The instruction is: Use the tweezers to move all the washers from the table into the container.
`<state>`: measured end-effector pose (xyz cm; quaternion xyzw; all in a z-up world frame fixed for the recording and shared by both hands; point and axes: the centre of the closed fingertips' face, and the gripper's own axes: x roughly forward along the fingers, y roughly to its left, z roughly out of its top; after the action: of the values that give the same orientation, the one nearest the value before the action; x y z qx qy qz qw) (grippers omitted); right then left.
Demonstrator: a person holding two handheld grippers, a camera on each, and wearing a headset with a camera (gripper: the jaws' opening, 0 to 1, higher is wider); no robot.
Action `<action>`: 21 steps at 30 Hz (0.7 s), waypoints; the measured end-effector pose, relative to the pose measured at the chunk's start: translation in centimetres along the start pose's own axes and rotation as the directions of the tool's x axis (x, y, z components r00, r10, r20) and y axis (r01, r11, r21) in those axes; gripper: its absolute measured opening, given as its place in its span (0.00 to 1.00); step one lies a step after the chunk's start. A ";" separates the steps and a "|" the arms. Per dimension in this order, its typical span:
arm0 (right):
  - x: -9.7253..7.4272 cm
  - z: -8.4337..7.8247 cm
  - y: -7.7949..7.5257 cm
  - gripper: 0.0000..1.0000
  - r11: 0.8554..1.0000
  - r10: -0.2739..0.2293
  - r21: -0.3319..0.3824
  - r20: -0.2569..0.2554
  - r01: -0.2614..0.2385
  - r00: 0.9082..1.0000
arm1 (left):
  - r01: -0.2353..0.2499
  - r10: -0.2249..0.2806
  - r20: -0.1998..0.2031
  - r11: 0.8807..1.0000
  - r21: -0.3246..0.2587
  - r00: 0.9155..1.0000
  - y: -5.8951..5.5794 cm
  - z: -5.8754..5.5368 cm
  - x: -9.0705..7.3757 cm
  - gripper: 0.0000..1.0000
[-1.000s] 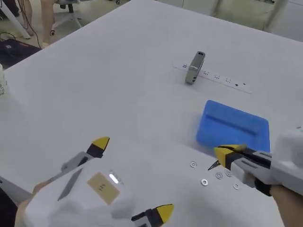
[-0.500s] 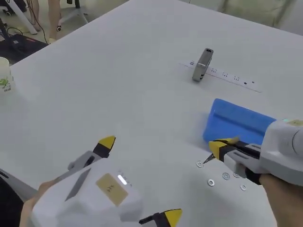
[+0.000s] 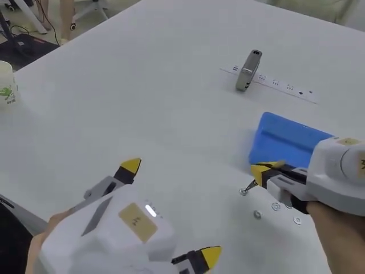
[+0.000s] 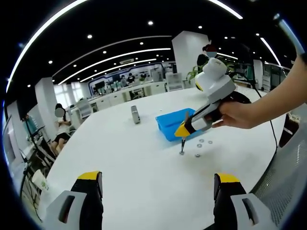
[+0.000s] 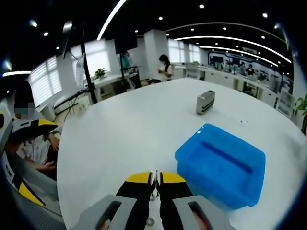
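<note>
Several small metal washers lie on the white table (image 3: 142, 103), the leftmost washer (image 3: 244, 192) apart from the others (image 3: 258, 214). My right gripper (image 3: 263, 171) is shut on thin tweezers (image 3: 249, 186), whose tip touches or hovers right at the leftmost washer (image 4: 182, 153). In the right gripper view the jaws (image 5: 154, 179) press together on the tweezers (image 5: 154, 190). The blue container (image 3: 288, 140) sits just behind the washers and looks empty inside (image 5: 220, 163). My left gripper (image 3: 170, 212) is open at the near left, holding nothing (image 4: 157, 184).
A white power strip (image 3: 279, 87) with a grey block (image 3: 248, 69) on its end lies beyond the container. A paper cup (image 3: 7, 90) stands at the far left edge. People sit and stand at other tables in the background.
The right gripper has shifted left, bringing the tweezers' tip from beside the washer group onto the leftmost washer. The head camera has drifted too. The left gripper stays open.
</note>
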<state>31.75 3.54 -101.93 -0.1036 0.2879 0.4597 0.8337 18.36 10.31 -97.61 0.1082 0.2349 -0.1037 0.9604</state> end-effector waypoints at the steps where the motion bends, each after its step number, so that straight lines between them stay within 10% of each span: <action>1: 0.0 0.0 0.0 0.02 1.000 0.002 -0.001 -0.001 -0.002 1.000 | 0.000 0.000 0.000 1.000 -0.001 1.000 0.0 0.0 0.0 0.99; 21: -0.5 0.2 -0.4 0.00 0.998 -0.038 -0.059 -0.016 0.037 0.999 | 0.011 -0.011 0.014 1.000 -0.001 1.000 -0.2 0.2 -0.1 0.99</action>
<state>31.94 3.07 -101.52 -0.1376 0.2796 0.4511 0.8363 18.34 10.08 -97.40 0.1056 0.2286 -0.1098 0.9615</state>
